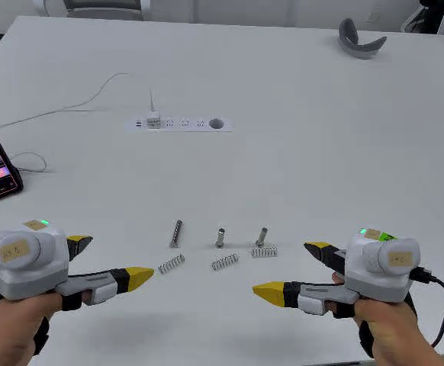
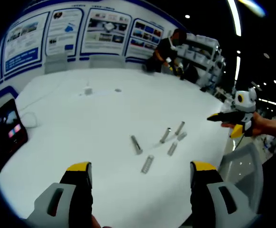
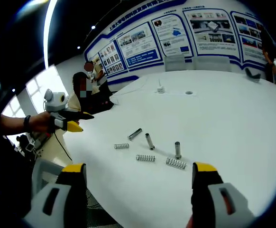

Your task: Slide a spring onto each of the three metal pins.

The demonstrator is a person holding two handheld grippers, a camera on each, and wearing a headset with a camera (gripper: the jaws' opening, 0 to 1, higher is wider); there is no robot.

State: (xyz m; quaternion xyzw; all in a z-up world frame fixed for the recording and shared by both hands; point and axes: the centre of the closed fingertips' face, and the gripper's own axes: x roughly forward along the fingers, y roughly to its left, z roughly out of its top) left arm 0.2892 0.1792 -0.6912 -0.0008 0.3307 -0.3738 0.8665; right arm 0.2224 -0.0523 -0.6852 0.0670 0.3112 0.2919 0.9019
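Shiny metal pins (image 1: 220, 237) and springs (image 1: 224, 261); matt white table (image 1: 321, 152).

A white table (image 1: 298, 175) stands before a wall of blue-trimmed posters (image 3: 176, 33) (strip lights (image 2: 233, 16) overhead), perhaps shelving (image 2: 202, 47) beyond.

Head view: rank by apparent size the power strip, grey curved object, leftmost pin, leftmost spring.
1. power strip, longest
2. grey curved object, though farthest away
3. leftmost pin and leftmost spring: about alike, unranked
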